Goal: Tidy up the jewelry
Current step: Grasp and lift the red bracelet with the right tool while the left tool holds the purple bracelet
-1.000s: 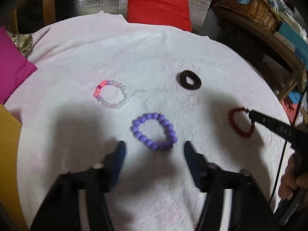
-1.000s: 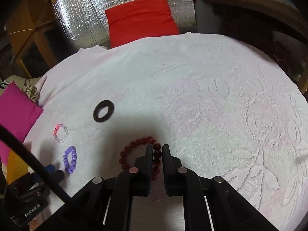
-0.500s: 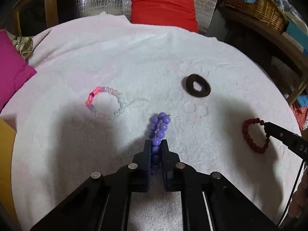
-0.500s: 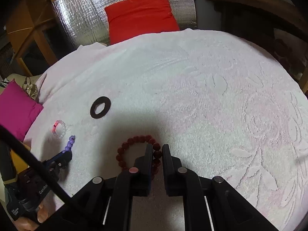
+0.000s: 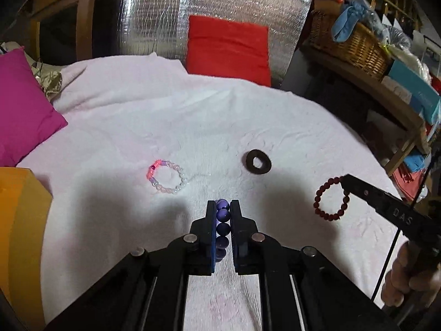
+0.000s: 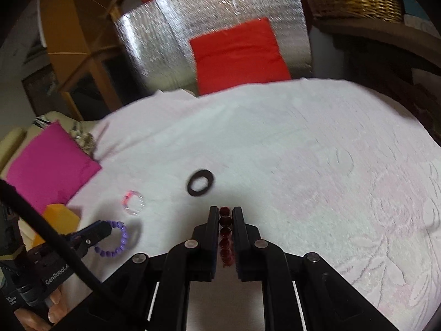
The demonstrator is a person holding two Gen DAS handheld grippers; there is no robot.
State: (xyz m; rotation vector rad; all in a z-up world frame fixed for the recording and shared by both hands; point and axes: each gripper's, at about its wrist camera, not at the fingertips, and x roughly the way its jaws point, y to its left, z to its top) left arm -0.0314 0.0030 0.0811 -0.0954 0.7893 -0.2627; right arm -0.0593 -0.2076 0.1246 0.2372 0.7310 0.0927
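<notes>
My left gripper [image 5: 222,207] is shut on a purple bead bracelet [image 5: 222,226], which hangs edge-on between its pads above the white cloth [image 5: 193,115]. In the right wrist view the same bracelet [image 6: 117,241] dangles from the left gripper [image 6: 109,229] at the lower left. My right gripper [image 6: 224,212] is shut on a dark red bead bracelet [image 6: 225,237], seen as a ring [image 5: 332,198] hanging from the right gripper [image 5: 344,178] in the left wrist view. A pink and clear bead bracelet [image 5: 166,176] [image 6: 133,202] and a black flat ring [image 5: 258,162] [image 6: 200,182] lie on the cloth.
A magenta cushion [image 5: 22,107] and an orange box [image 5: 22,215] sit at the cloth's left edge. A red cushion [image 5: 228,47] leans on a silver foil panel [image 5: 154,13] at the back. A wicker basket [image 5: 350,41] stands on a wooden shelf to the right.
The left gripper closed on the purple bracelet and lifted it off the cloth. The right gripper, shut on the dark red bracelet throughout, raised it off the cloth too.
</notes>
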